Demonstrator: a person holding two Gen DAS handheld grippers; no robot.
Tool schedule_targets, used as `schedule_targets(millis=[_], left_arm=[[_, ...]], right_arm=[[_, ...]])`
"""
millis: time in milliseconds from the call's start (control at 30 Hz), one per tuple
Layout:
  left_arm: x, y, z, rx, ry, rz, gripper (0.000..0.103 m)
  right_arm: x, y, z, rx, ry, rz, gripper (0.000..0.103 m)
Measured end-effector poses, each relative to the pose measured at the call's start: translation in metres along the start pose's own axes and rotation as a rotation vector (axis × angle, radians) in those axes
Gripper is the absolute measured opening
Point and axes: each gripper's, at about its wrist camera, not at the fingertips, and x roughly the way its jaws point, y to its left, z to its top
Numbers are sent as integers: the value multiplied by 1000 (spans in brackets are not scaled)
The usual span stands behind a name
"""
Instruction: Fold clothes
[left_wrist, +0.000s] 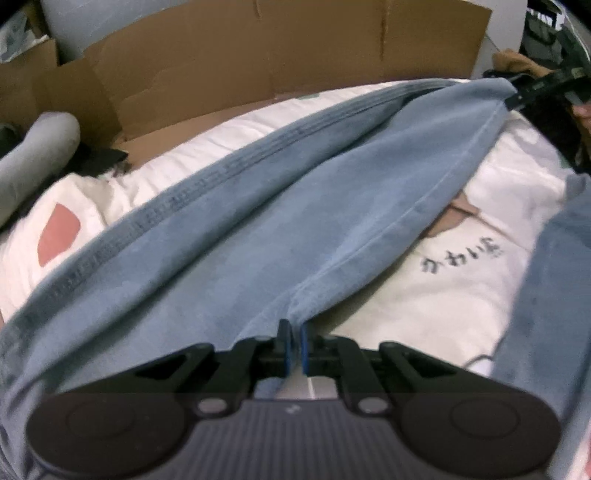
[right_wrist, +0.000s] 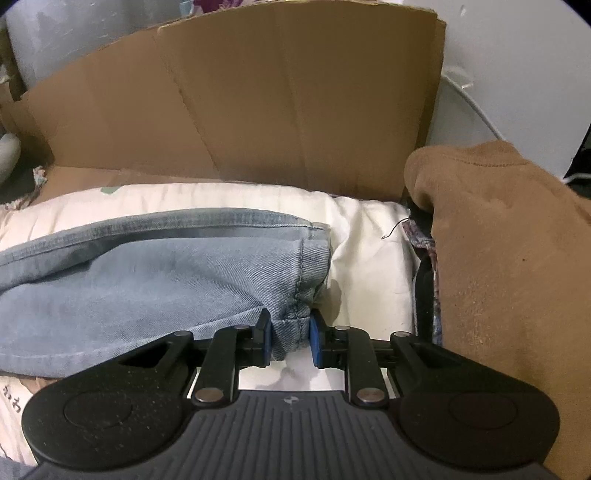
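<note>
Right wrist: right claw clamped on jeans hem; brown garment beside, cardboard behind. Left claw pinching jeans.

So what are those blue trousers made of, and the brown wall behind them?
The trousers look like denim: faded blue, matte, with a diagonal weave and stitched hems. The wall looks like plain corrugated cardboard: dull brown, creased along fold lines, with a ragged top edge.
</note>
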Motion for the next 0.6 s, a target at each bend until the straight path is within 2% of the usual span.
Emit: schedule_targets(millis=[200,300,367,433,467,600], left_arm=[[18,-9,-15,8,52,-30,7],[21,-7,-12,5,70,-38,15],[12,-6,-8,-5,55,-46,19],[0,-1,-4,-31,23,-66,33],[-5,3,-2,-50,5,-70,37],[-18,21,5,-136,-40,-67,40]], right_arm=[[7,5,-8,-34,63,-41,20],[12,5,-10,-33,105,-65,32],[5,4,-7,-18,93,-56,34],[-4,3,-3,-12,75,-53,36],[-8,3,-1,-10,64,-51,37],[-24,3,11,-3,20,-46,38]])
